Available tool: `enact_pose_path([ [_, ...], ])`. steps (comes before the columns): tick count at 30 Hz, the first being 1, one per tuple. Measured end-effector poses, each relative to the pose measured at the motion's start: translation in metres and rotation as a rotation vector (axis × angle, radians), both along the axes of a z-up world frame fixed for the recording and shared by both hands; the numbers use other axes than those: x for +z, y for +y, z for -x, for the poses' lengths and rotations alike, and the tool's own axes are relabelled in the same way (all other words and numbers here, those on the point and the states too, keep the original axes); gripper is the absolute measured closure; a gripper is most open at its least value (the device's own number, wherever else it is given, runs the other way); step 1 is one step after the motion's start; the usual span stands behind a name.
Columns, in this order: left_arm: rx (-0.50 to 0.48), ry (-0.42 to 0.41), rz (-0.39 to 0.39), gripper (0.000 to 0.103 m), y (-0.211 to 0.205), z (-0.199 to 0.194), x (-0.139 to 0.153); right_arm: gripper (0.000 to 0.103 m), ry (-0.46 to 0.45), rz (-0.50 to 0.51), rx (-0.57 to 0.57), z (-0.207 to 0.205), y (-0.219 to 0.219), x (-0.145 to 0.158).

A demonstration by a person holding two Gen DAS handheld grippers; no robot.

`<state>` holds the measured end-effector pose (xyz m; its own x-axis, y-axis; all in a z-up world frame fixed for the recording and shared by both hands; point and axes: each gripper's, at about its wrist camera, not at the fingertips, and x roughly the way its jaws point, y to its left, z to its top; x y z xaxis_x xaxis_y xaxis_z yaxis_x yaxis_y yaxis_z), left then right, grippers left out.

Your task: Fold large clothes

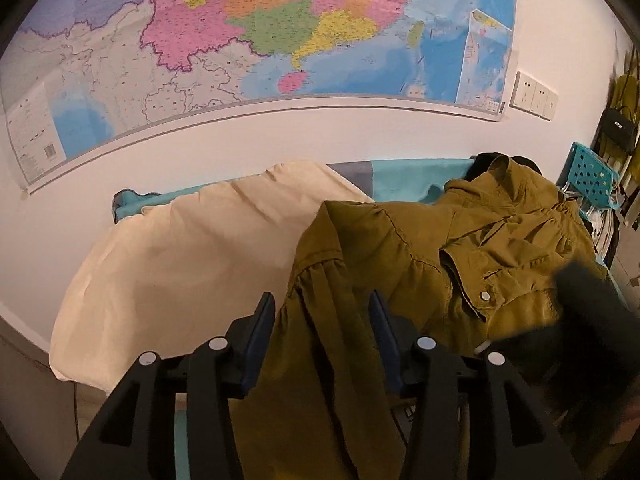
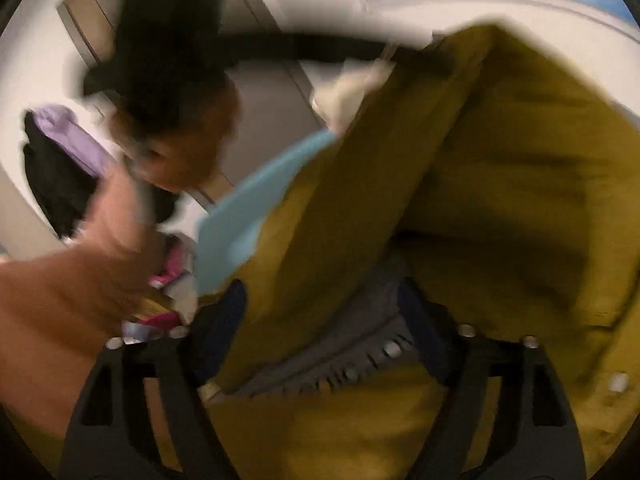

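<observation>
An olive-green jacket [image 1: 420,248] with snap buttons lies bunched on the bed. Part of it hangs down between the fingers of my left gripper [image 1: 322,320], whose jaws stand apart around the cloth without visibly pinching it. In the blurred right wrist view the same jacket [image 2: 500,168] fills the frame, and its olive cloth with a grey lining runs between the fingers of my right gripper [image 2: 324,312]. The blur hides whether those jaws press on it. The right gripper shows as a dark blur [image 1: 592,312] at the right of the left wrist view.
A cream pillow [image 1: 192,256] lies on the teal bed sheet [image 1: 404,180] against the white wall with a large map [image 1: 260,40]. A teal perforated basket [image 1: 592,176] and hanging clothes stand at the right. The person [image 2: 168,120] and an arm [image 2: 60,280] are at left.
</observation>
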<state>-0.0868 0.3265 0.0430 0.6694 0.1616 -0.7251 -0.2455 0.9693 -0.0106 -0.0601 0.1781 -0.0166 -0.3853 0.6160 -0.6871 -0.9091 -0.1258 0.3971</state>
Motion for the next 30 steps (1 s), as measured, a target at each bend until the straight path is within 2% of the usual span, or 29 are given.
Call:
enact_pose_path([
  [1, -0.004, 0.014, -0.011, 0.056, -0.004, 0.000, 0.000, 0.025, 0.021, 0.031, 0.005, 0.009, 0.009, -0.011],
  [2, -0.006, 0.019, -0.020, 0.056, -0.006, 0.001, 0.000, 0.041, 0.058, 0.050, 0.008, 0.013, 0.017, -0.018],
  [3, -0.006, 0.017, -0.028, 0.056, -0.008, 0.003, 0.002, 0.062, 0.071, 0.046, 0.013, 0.016, 0.019, -0.021],
  [4, -0.005, 0.010, -0.026, 0.056, -0.008, 0.006, 0.006, 0.072, 0.082, 0.038, 0.025, 0.018, 0.019, -0.020],
  [5, -0.002, 0.003, -0.026, 0.056, -0.008, 0.010, 0.008, 0.095, 0.108, 0.019, 0.043, 0.018, 0.015, -0.014],
  [6, 0.004, -0.009, -0.030, 0.056, -0.008, 0.014, 0.013, 0.099, 0.121, -0.007, 0.048, 0.016, 0.011, -0.005],
  [9, 0.005, -0.066, -0.023, 0.053, -0.008, 0.031, 0.031, 0.100, 0.133, -0.108, 0.063, 0.004, -0.020, 0.046],
  [10, 0.006, -0.086, -0.020, 0.050, -0.008, 0.036, 0.038, 0.100, 0.108, -0.156, 0.057, -0.004, -0.039, 0.073],
  [13, -0.009, -0.152, -0.012, 0.050, -0.013, 0.047, 0.056, 0.100, 0.026, -0.237, 0.004, -0.028, -0.092, 0.134],
  [16, -0.053, -0.195, -0.003, 0.049, -0.027, 0.048, 0.066, 0.100, -0.110, -0.237, -0.097, -0.057, -0.146, 0.182],
  [18, -0.080, -0.197, -0.007, 0.049, -0.039, 0.041, 0.064, 0.100, -0.220, -0.188, -0.190, -0.079, -0.178, 0.194],
  [20, -0.125, -0.184, 0.003, 0.048, -0.052, 0.028, 0.056, 0.100, -0.300, -0.117, -0.309, -0.109, -0.217, 0.201],
  [23, -0.181, -0.132, 0.018, 0.047, -0.071, 0.001, 0.037, 0.100, -0.343, -0.005, -0.447, -0.140, -0.244, 0.190],
  [25, -0.209, -0.089, 0.021, 0.047, -0.085, -0.019, 0.020, 0.099, -0.360, 0.066, -0.519, -0.160, -0.257, 0.175],
  [28, -0.243, 0.020, 0.031, 0.047, -0.109, -0.061, -0.015, 0.096, -0.338, 0.157, -0.614, -0.187, -0.268, 0.130],
  [29, -0.244, 0.042, 0.023, 0.047, -0.113, -0.069, -0.023, 0.093, -0.312, 0.171, -0.636, -0.195, -0.269, 0.113],
  [30, -0.243, 0.077, 0.002, 0.047, -0.121, -0.083, -0.034, 0.081, -0.308, 0.176, -0.650, -0.198, -0.261, 0.100],
])
